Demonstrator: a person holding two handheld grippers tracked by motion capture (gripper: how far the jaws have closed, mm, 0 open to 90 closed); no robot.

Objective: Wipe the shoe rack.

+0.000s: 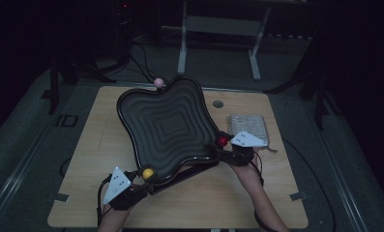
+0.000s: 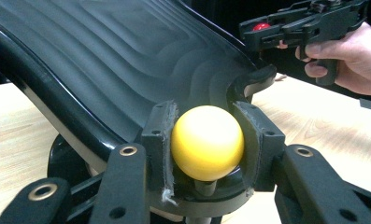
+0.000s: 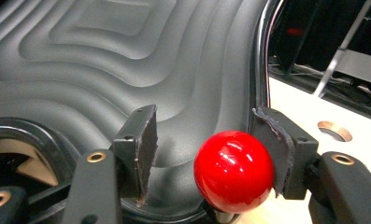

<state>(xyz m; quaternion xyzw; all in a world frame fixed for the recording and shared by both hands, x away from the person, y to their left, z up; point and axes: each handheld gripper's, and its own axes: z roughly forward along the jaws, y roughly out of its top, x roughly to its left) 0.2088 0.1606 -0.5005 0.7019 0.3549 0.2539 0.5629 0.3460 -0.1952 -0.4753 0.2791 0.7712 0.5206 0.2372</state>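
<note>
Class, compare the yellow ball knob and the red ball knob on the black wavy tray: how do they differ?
The yellow knob sits at the tray's near corner, the red knob at its right corner. The left gripper clamps the yellow knob on both sides; the right gripper stands open, with a gap beside the red knob. Both are glossy balls on short stems.

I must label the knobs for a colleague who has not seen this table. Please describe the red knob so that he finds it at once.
On the wooden table lies a big black wavy tray with ball knobs at its corners. The red knob sits at the tray's right corner, between the right gripper jaws. The others are yellow and pink.
</note>
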